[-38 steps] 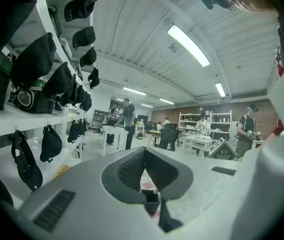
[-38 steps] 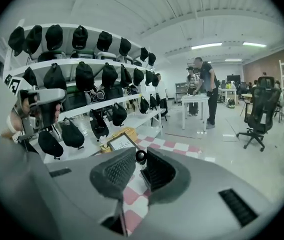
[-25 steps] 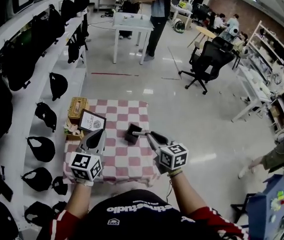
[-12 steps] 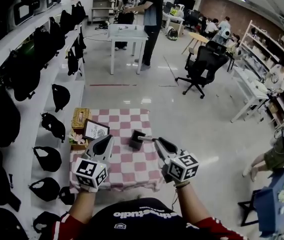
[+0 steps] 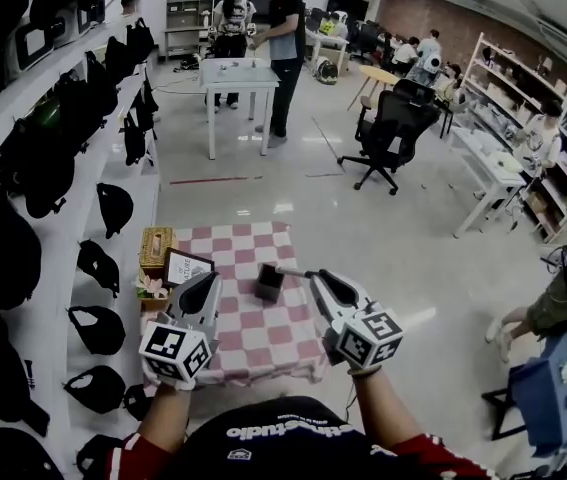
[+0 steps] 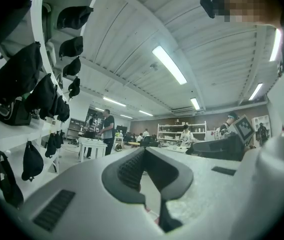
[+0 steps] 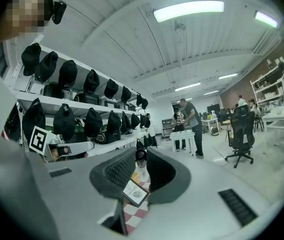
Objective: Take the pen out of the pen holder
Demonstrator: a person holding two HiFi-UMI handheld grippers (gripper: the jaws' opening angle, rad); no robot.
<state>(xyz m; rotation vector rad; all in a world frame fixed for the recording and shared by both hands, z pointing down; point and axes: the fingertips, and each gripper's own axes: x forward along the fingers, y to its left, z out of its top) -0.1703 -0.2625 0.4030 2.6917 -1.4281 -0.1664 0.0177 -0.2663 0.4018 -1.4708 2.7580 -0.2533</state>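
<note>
**A:** Where's the pen?

**B:** The pen is gripped between the right gripper's pads. In the head view it juts past the tips toward nine o'clock, with its free end over the pen holder.

**A:** What's around it?

**B:** The holder stands on the checkered cloth, with a framed card at its nine o'clock. The left gripper, at the holder's eight o'clock, is clenched and empty.
</note>
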